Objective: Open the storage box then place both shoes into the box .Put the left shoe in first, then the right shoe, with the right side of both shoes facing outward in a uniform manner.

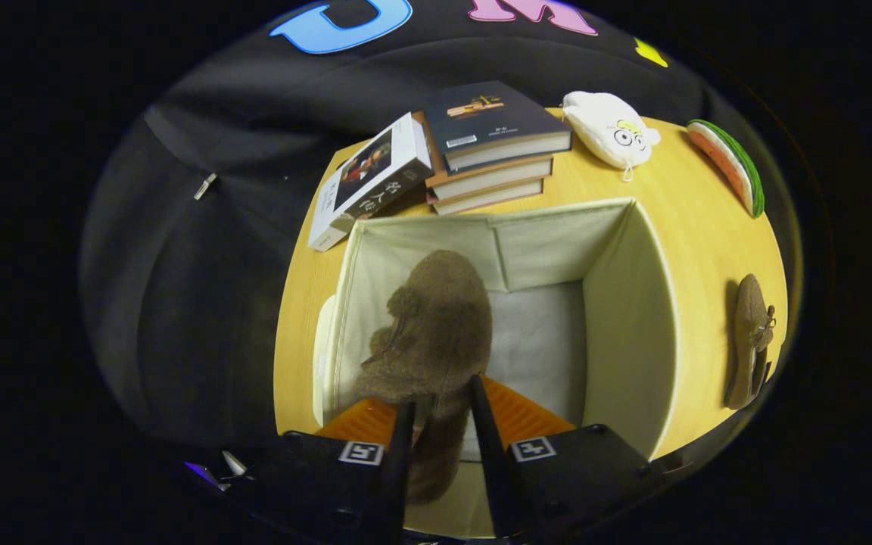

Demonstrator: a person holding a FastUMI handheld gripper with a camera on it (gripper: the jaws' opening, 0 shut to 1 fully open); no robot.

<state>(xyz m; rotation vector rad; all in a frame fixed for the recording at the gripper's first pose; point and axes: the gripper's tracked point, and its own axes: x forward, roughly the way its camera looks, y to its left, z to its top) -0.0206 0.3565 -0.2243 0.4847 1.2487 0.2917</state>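
A brown suede shoe hangs toe-forward over the left part of the open cream fabric storage box. My gripper is shut on the shoe's heel end, with a black finger pressing on each side. The shoe's toe points toward the box's far wall, above the pale box floor. A second brown shoe lies on its side on the yellow table, to the right of the box.
A stack of books and a leaning book stand just behind the box. A white plush pouch and a watermelon-slice toy lie at the table's far right. The table's left edge runs close to the box.
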